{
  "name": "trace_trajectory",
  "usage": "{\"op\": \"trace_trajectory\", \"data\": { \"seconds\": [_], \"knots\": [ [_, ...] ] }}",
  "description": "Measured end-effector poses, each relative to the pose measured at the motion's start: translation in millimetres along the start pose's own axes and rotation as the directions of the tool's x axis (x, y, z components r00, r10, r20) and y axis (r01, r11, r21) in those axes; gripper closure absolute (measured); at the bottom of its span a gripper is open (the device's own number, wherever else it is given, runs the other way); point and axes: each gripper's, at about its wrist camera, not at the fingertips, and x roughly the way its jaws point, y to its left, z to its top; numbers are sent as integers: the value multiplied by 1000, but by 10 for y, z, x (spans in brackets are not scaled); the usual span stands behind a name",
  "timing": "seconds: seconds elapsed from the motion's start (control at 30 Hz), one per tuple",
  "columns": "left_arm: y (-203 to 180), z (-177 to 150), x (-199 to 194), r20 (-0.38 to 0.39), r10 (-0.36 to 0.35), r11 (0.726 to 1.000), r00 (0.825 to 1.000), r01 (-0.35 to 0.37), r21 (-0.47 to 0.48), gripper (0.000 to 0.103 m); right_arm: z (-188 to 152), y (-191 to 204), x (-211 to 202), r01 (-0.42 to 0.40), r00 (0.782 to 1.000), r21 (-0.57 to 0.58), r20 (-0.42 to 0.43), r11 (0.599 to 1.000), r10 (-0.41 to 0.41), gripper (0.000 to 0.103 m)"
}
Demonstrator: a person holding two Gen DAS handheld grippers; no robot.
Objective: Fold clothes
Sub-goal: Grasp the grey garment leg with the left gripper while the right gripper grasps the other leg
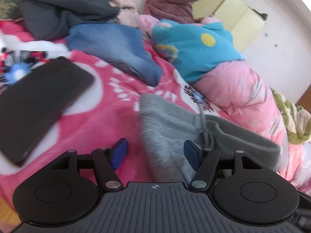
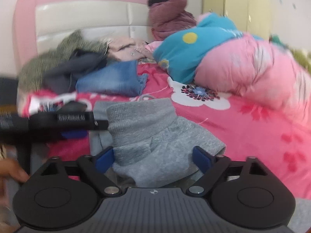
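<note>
Grey sweatpants (image 2: pixel 155 136) are lying bunched on the pink floral bedspread (image 2: pixel 252 128), waistband humped at twelve o'clock of my right gripper (image 2: pixel 153 159). Both grippers are gaping wide, holding nothing; my left gripper (image 1: pixel 155 153) is hovering at the cloth's nine o'clock edge. I'm judging a clean fold needs both pinching matching corners, pulling the fabric taut, keeping the drawstring (image 1: pixel 202 124) clear.

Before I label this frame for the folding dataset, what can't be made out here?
- Grey garment: near end hidden under the right gripper body in the right wrist view, so its type is unclear.
- Left gripper: motion-blurred in the right wrist view.
- Dark flat item: cut off by the left edge, blurred.
- Clothes pile: too blurred to count.
</note>
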Motion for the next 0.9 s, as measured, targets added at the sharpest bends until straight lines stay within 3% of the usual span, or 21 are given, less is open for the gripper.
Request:
{"op": "trace_trajectory", "data": {
  "seconds": [0.03, 0.17, 0.27, 0.3, 0.47, 0.77, 0.9],
  "knots": [
    [-18, 17, 46, -5, -13, 1000, 1000, 13, 0, 52, 36, -62, 12, -16, 1000, 38, -4, 999, 16, 33],
    [-40, 29, 166, 32, -22, 1000, 999, 21, 18, 76, 153, -258, 72, -34, 999, 124, -12, 992, 36, 65],
    [28, 1, 170, 72, -51, 999, 996, 51, -3, 82, 236, -339, 97, -10, 1000, 127, 6, 992, 9, 87],
    [37, 5, 156, 89, -61, 998, 994, 62, -9, 84, 270, -345, 93, 1, 1000, 114, 21, 994, -4, 90],
    [49, 83, 57, 177, -92, 995, 980, 97, -24, 88, 503, -336, 103, 18, 997, 53, 81, 998, -22, 92],
    [215, 271, -139, 341, 20, 999, 940, -4, -47, 88, 916, -148, 267, -45, 989, -34, 141, 998, 50, 93],
    [243, 272, -75, 305, 54, 999, 951, -49, -23, 88, 958, -126, 386, -74, 989, -36, 127, 997, 78, 93]
  ]
}}
